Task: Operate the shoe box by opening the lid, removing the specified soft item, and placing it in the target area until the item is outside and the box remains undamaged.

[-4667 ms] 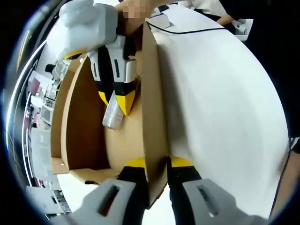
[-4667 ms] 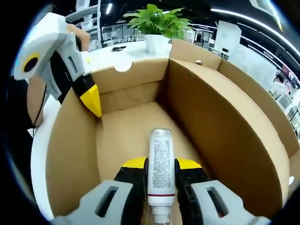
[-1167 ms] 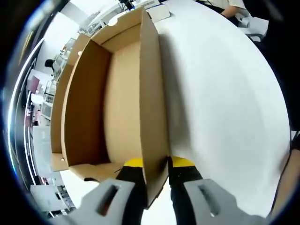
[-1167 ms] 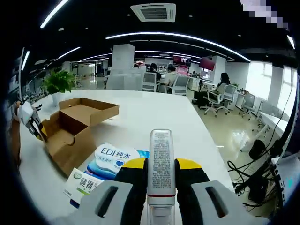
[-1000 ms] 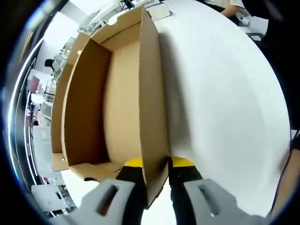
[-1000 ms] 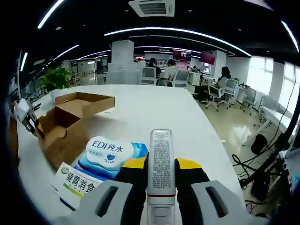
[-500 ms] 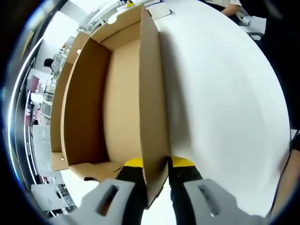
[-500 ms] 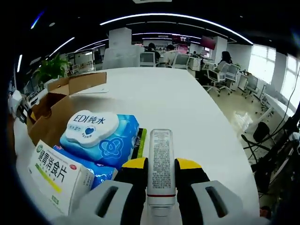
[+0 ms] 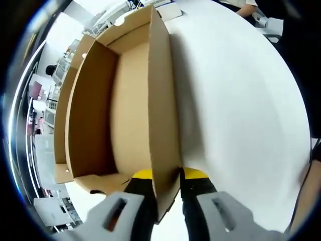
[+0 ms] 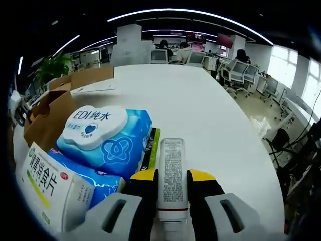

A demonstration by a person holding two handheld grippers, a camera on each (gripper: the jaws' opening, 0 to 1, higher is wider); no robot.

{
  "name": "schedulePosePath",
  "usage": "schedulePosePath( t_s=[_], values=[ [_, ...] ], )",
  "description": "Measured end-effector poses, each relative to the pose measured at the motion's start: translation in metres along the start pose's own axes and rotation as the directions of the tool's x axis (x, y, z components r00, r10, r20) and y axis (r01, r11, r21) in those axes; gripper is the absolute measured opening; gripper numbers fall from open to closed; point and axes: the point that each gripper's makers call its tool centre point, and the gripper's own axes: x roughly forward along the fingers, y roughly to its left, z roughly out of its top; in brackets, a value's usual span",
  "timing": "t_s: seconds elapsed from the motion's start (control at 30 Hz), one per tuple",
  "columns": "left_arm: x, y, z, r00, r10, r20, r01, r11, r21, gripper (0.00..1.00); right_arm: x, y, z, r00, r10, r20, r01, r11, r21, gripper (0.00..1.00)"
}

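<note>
Lowering tube (image 10: pixel 172 175), pinched in right gripper (image 10: pixel 172 176), beside wipes pack (image 10: pixel 108 138); left gripper (image 9: pixel 166 175) clamping shoe box (image 9: pixel 163 115) wall.

In the left gripper view, the side wall of the shoe box (image 9: pixel 163 115) runs down between the jaws of the left gripper (image 9: pixel 164 176) and hides their inner faces, so the contact itself cannot be seen. The box's far end is cut by the top of the view.

In the right gripper view, the tube (image 10: pixel 172 176) sits between the jaws of the right gripper (image 10: pixel 172 176); its lower end drops below the picture's edge and its print is too small to read. The wet-wipes pack (image 10: pixel 108 143) covers most of a dark and green flat item (image 10: pixel 152 145) beside it, which cannot be identified. The white carton (image 10: pixel 47 188) is cut off at the lower left.
</note>
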Motion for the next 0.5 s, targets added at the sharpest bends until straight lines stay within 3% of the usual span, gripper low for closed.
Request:
schedulePosePath(
  t_s=[0.5],
  values=[
    [-0.0002, 0.0000, -0.0001, 1.000, -0.002, -0.005, 0.002, 1.000, 0.016, 0.15, 0.0034, -0.0033, -0.0051, 1.000, 0.005, -0.011, -0.005, 1.000, 0.012, 0.22]
  ],
)
